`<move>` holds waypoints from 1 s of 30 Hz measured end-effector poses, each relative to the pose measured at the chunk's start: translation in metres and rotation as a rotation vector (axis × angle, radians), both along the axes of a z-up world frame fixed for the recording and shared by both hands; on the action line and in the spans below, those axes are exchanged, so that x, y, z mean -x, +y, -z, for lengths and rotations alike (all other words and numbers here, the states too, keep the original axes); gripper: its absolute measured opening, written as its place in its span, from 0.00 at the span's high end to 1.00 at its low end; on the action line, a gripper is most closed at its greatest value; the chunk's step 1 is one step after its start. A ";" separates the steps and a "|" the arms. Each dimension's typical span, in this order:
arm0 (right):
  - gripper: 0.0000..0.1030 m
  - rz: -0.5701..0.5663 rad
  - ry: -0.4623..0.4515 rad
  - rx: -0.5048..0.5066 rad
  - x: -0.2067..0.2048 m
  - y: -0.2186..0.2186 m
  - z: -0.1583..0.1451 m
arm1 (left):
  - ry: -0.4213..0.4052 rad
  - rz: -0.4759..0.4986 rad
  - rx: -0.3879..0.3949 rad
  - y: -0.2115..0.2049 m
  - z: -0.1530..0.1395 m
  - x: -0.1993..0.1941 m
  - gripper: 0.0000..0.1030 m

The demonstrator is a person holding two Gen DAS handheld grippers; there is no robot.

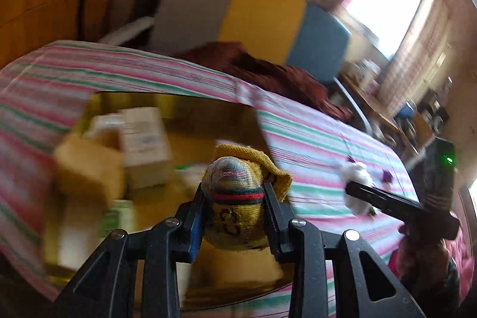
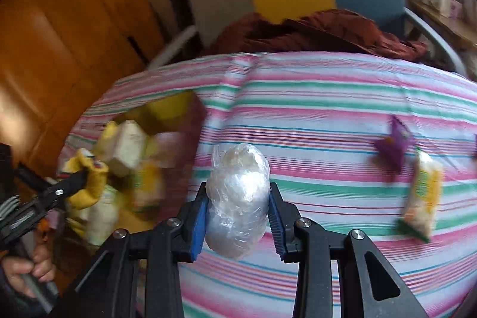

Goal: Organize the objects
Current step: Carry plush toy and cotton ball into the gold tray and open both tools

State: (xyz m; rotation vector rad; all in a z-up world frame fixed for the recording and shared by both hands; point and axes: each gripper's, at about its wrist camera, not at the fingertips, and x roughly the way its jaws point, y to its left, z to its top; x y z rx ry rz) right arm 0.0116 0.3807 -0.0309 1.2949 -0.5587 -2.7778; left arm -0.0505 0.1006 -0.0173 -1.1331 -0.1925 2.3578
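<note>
Striped cloth, both jaws gripping bundles

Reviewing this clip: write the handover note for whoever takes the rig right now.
Left claw: shut on a yellow sock, above the box.
Right claw: shut on a plastic-wrapped bundle, above the striped cloth.
Done: several cartons and packets are in the box.
Left: drop in both held items, then collect the purple wrapper and snack packet lying on the cloth.
</note>
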 end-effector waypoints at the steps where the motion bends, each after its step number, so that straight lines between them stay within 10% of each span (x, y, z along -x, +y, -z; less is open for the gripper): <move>1: 0.64 -0.025 0.013 0.010 0.003 -0.012 -0.004 | 0.002 -0.029 -0.007 -0.016 -0.002 0.001 0.67; 14: 0.63 -0.340 -0.009 -0.073 0.064 -0.176 0.004 | 0.113 -0.185 0.008 -0.087 -0.022 -0.011 0.67; 30: 0.53 -0.368 -0.060 -0.093 0.070 -0.196 0.031 | 0.232 -0.184 0.132 -0.077 -0.037 -0.027 0.66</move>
